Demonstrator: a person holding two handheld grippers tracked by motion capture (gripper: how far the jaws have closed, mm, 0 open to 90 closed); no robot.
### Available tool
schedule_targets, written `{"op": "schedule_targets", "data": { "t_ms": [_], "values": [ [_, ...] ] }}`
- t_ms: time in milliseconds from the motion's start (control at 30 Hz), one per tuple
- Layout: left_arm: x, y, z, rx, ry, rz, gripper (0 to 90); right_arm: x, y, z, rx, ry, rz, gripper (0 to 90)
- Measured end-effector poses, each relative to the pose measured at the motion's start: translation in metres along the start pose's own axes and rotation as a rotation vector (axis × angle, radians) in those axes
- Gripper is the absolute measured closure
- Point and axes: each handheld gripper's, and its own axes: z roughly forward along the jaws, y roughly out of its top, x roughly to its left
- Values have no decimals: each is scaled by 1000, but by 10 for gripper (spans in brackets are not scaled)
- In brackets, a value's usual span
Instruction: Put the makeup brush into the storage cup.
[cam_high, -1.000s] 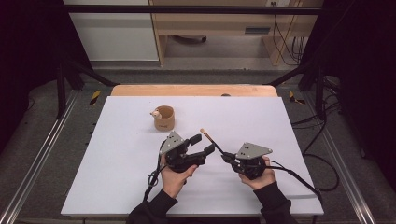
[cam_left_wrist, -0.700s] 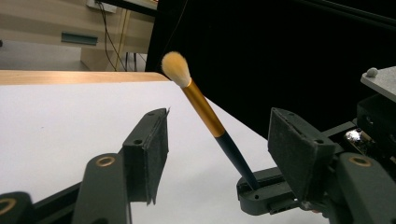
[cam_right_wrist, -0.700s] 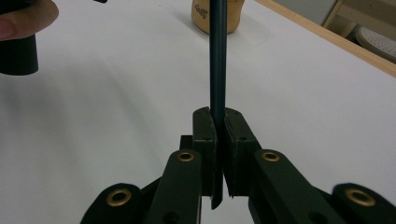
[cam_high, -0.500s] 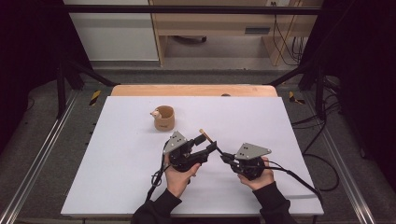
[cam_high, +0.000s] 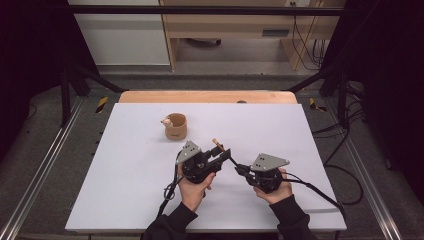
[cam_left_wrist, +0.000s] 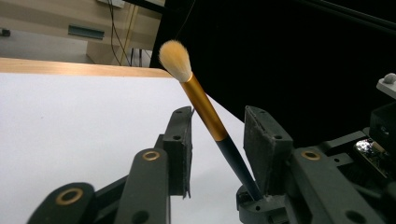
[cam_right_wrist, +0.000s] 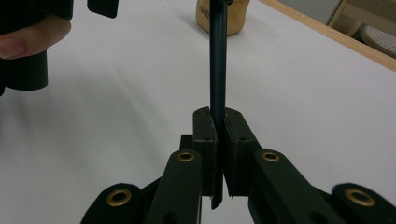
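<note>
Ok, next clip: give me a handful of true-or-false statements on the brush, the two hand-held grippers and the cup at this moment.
1. The right hand-held gripper is shut on the dark handle of the gold-ferruled makeup brush. True.
2. The left hand-held gripper is clamped tight on the brush. False: its jaws stand open on either side of the handle.
3. The brush's tan bristle tip points up and away from the white table. True.
4. The small tan cup lies tipped over between the two grippers. False: it stands upright, farther back on the table.
5. The brush is standing inside the cup. False: it is held above the table, apart from the cup.
</note>
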Motion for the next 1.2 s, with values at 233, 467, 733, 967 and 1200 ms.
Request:
{"op": "schedule_targets", "data": {
  "t_ms": [233, 467, 733, 967, 1200],
  "values": [
    [1, 1, -2, 1, 5, -17, 709, 1, -1, 2, -1, 6, 8, 851],
    [1, 1, -3, 0, 2, -36, 737, 1, -1, 4, 0, 11, 13, 851],
    [0, 1, -5, -10, -18, -51, 768, 2, -2, 6, -3, 17, 23, 849],
    [-2, 1, -5, -15, -33, -58, 793, 2, -2, 7, 1, 20, 24, 848],
    [-4, 0, -4, -13, -46, -59, 812, 3, -3, 9, 10, 14, 15, 846]
  ]
}}
